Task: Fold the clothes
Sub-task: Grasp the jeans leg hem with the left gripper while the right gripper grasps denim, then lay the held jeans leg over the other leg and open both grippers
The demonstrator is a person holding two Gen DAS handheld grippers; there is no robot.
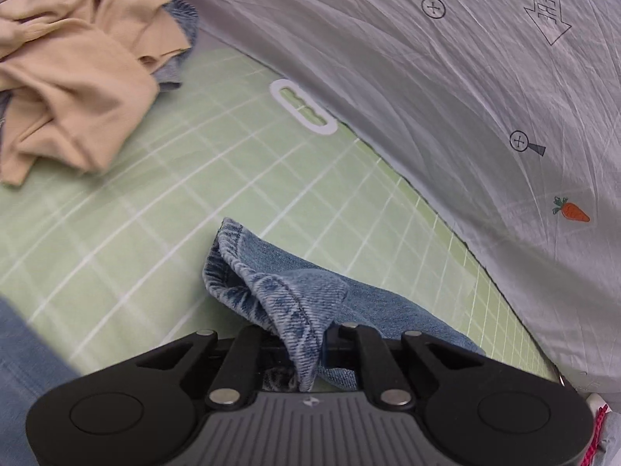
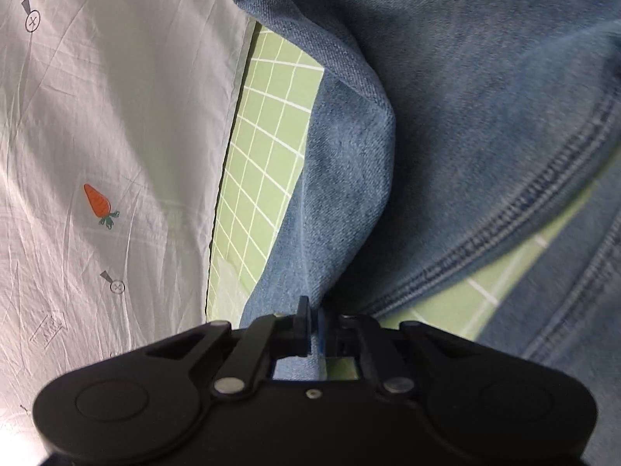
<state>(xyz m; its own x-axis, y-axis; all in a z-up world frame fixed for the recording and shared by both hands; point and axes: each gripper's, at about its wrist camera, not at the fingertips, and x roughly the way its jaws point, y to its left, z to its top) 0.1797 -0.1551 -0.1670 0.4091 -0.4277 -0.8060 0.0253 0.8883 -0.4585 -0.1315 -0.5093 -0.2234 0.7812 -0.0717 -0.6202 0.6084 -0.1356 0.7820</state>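
A blue denim garment [image 1: 295, 295] lies bunched on the green gridded mat [image 1: 155, 233]. In the left wrist view my left gripper [image 1: 300, 343] is shut on a hemmed corner of the denim, which folds up between the black fingers. In the right wrist view the same denim [image 2: 465, 116] fills the upper right, its double-stitched seam running diagonally. My right gripper [image 2: 316, 324] is shut on a thin edge of that denim, pinched between its pads. Part of the garment is lifted off the mat.
A beige garment [image 1: 77, 77] lies crumpled at the mat's far left, over another bit of denim [image 1: 182, 19]. A white sheet [image 1: 465, 77] printed with a carrot [image 1: 572, 209] and marks borders the mat. A white oval handle cut-out [image 1: 302, 106] sits near the mat's edge.
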